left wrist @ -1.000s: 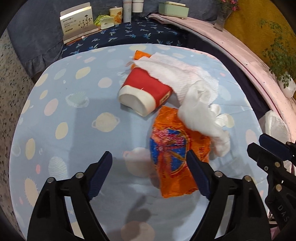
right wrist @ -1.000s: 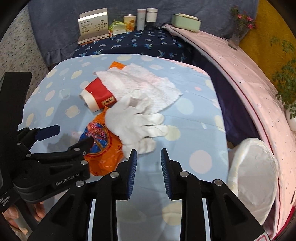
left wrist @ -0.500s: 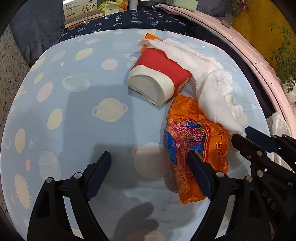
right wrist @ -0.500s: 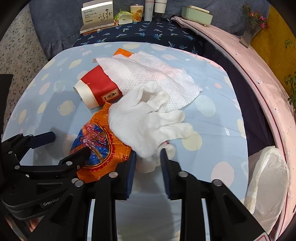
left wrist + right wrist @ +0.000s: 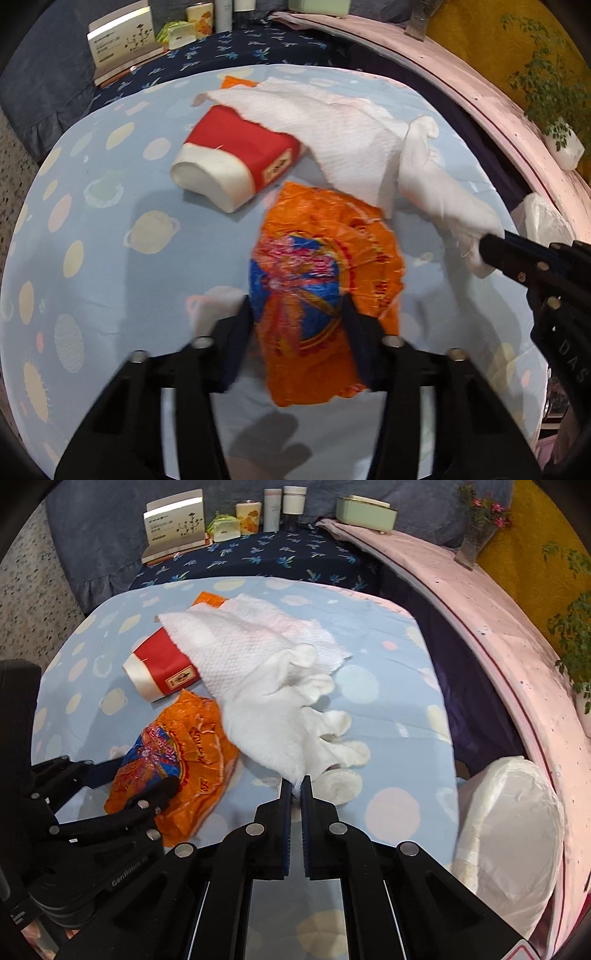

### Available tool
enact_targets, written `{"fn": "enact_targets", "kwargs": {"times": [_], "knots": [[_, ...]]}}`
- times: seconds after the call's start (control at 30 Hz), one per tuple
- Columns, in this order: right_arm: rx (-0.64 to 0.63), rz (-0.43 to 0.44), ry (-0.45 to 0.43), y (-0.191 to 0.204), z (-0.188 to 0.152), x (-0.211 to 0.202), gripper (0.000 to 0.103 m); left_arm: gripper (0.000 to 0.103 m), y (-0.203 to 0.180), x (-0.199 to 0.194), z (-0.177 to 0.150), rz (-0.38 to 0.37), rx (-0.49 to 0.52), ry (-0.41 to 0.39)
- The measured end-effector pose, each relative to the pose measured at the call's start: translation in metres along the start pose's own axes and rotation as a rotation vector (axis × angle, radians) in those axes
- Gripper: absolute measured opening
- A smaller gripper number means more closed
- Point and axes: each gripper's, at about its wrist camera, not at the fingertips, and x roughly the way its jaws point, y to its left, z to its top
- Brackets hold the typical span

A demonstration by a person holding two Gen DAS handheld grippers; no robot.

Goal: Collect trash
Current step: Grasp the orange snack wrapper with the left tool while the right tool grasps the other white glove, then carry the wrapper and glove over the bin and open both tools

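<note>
Desk (image 5: 92, 258), planet-print cloth. Lower centre: left claw (image 5: 299, 328), jaws just drawn in from wide, clamped on the orange snack wrapper (image 5: 325, 266). Upper centre: red paper cup (image 5: 236, 158) on its side under a paper towel (image 5: 332, 125). Right: right claw (image 5: 294, 794), just closed, pinching the white glove (image 5: 273, 716) cuff. Both pieces look ready for lifting.

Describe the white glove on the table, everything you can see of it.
The white glove is a soft knit fabric glove, limp and crumpled, lying flat on the blue spotted tablecloth. Its fingers splay toward the table's right side, one rolled up near the front. It overlaps the white paper towel behind it and the edge of the orange snack wrapper. The right gripper, whose jaws have just been closing, pinches its near edge.
</note>
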Motion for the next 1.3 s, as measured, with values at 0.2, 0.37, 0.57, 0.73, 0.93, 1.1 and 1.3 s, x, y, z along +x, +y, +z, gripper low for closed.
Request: {"fn": "enact_targets", "kwargs": {"times": [0.2,0.37,0.57,0.73,0.93,1.1,1.3], "knots": [[0.03,-0.023,-0.023,-0.024,-0.003,-0.021,0.005,0.005,-0.019,-0.01,0.003,-0.031,0.033,-0.022],[0.053,-0.047,-0.041,-0.043,-0.009,-0.037,0.005,0.003,-0.041,-0.024,0.005,-0.057,0.073,-0.053],[0.09,-0.08,-0.049,-0.069,-0.021,-0.055,0.005,0.003,-0.074,-0.04,0.008,-0.079,0.123,-0.086],[0.132,-0.11,-0.062,-0.095,-0.031,-0.073,0.005,0.002,-0.103,-0.054,0.011,-0.103,0.17,-0.111],[0.181,-0.138,-0.082,-0.121,-0.044,-0.092,0.005,0.002,-0.136,-0.068,0.01,-0.133,0.214,-0.13],[0.216,-0.164,-0.095,-0.139,-0.054,-0.105,0.005,0.002,-0.153,-0.074,0.009,-0.159,0.242,-0.133],[0.262,-0.192,-0.099,-0.158,-0.065,-0.116,0.005,0.002,-0.172,-0.08,0.008,-0.182,0.272,-0.139]]}}
